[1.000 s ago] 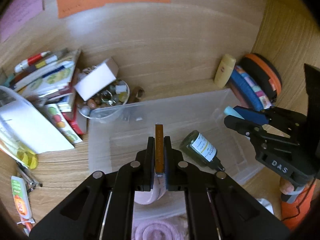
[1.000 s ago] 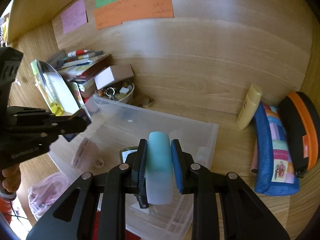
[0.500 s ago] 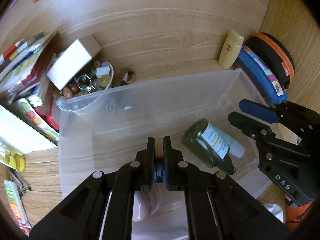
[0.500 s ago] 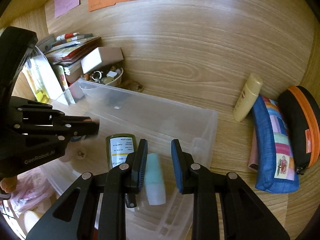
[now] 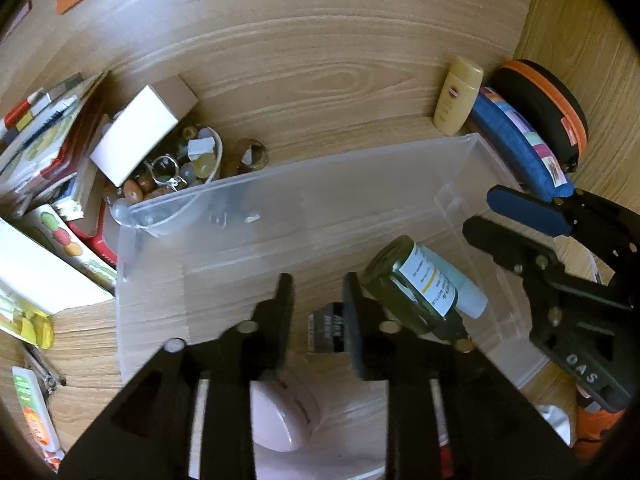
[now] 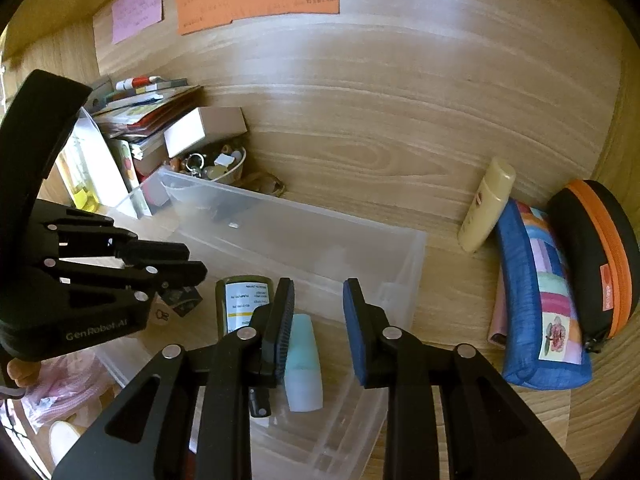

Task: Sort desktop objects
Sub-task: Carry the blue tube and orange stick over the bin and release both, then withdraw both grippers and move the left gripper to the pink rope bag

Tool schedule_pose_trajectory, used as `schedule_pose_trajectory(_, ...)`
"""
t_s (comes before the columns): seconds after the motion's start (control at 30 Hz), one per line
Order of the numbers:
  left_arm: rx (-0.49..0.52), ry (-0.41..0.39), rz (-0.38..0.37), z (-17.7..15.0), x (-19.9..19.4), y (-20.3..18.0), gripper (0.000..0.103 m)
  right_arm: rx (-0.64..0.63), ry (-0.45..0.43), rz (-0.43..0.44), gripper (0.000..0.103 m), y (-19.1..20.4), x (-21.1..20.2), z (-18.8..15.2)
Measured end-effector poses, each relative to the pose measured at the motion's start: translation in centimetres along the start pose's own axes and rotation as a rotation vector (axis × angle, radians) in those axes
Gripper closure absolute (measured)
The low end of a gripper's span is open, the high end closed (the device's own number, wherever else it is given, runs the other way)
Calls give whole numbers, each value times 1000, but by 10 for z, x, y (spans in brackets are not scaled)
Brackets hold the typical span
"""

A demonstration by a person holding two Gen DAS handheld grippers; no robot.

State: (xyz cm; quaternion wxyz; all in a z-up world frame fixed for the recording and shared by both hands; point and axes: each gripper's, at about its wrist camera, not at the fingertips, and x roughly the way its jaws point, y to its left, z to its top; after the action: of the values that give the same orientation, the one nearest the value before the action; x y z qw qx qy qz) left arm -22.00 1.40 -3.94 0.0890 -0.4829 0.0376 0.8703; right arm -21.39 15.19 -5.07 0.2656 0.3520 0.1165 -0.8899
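Both claws hang over a clear plastic bin (image 5: pixel 304 200) on a wooden desk, and both are spread wide with nothing between their pads. From the left: a stack of books and booklets (image 5: pixel 48 148) leans at the desk's edge, a white-and-brown cardboard box (image 5: pixel 140 132) resting partly on a small bowl of beads and trinkets (image 5: pixel 180 168) that touches the bin's far left corner. A wooden ring (image 5: pixel 248 152) lies just beside that bowl.

Over the bin's left half, the left gripper (image 5: pixel 318 312) points down into the container, its jaws apart and empty. A small dark rectangular item (image 5: pixel 326 330) lies on the bin floor directly below the gap, and a pale pink oval case (image 5: pixel 284 416) sits nearer the camera under the left finger. To its right, a dark green glass bottle with a white label (image 5: pixel 412 284) lies on its side in the bin, a pale teal tube (image 6: pixel 304 364) touching it on the far side.

Above that tube, the right gripper (image 6: pixel 318 320) also stands fully open, holding nothing; the tube lies loose on the bin floor beneath its left finger. Beyond the bin's right wall, a cream lotion bottle (image 6: pixel 486 204) lies on the desk, then a blue patchwork pencil pouch (image 6: pixel 536 296), then a black case with an orange zip (image 6: pixel 596 248) against the side panel.
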Motion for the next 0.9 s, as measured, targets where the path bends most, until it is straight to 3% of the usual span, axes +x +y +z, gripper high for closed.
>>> schedule_pose_trajectory(0.1, 1, -16, 7, 0, -8, 1, 69, -10, -22, -18, 57, 3, -3, 0)
schedule_pose_trajectory(0.17, -1, -26, 9, 0, -14, 2, 65, -20, -47, -26, 55, 5, -8, 1)
schedule_pose_trajectory(0.27, -9, -51, 21, -1, -25, 5, 43, -26, -68, -28, 49, 7, -13, 1)
schedule_pose_trajectory(0.37, -8, -79, 48, -4, -37, 5, 40, -39, -95, -48, 45, 10, -17, 1)
schedule_pose_trajectory(0.47, -2, -95, 86, -8, -45, 5, 39, -49, -109, -60, 28, 12, -20, 1)
schedule_pose_trajectory(0.53, -4, -101, 95, -11, -51, 7, 33, -53, -122, -64, 15, 14, -24, 1)
schedule_pose_trajectory(0.6, -18, -119, 103, -16, -61, 10, 25, -60, -124, -61, 9, 15, -26, 2)
schedule_pose_trajectory(0.9, -64, -197, 121, -51, -111, 27, 11, -3, -122, -22, 7, 8, -56, 13)
